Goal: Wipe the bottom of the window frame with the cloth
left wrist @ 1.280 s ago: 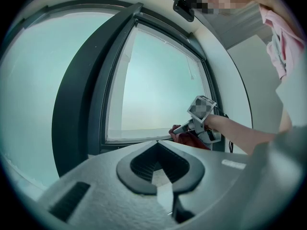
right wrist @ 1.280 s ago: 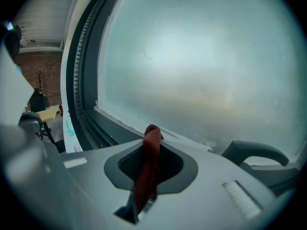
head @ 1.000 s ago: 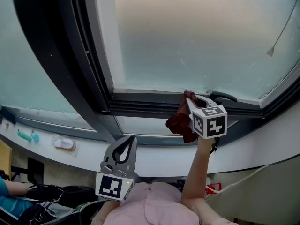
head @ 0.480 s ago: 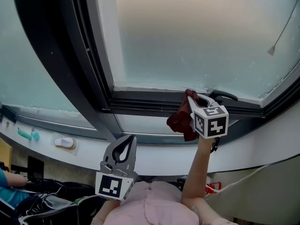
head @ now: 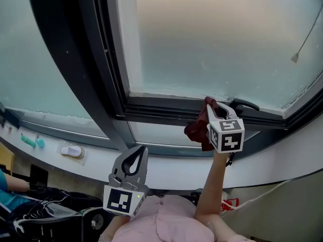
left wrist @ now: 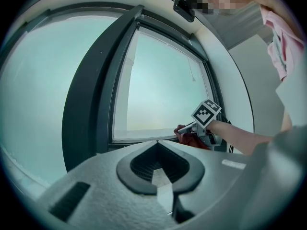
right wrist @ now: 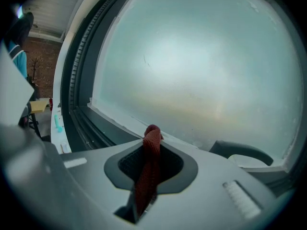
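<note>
Head view: right gripper [head: 211, 106] up at the bottom of the window frame [head: 161, 111], red cloth [head: 196, 131] hanging left of its jaws; left gripper [head: 142, 149] well below. Left gripper view: jaws together (nothing between). Right gripper view: jaws clamped on the cloth, its fold poking past the tips.

Two grippers (left gripper [head: 137, 153], right gripper [head: 212, 109]), one red cloth [head: 197, 131], one window handle [head: 246, 105], one teal object [head: 30, 142]

Soft daylight thru frosted window [head: 212, 39]; gripper views fisheye-warped, dark edges.
</note>
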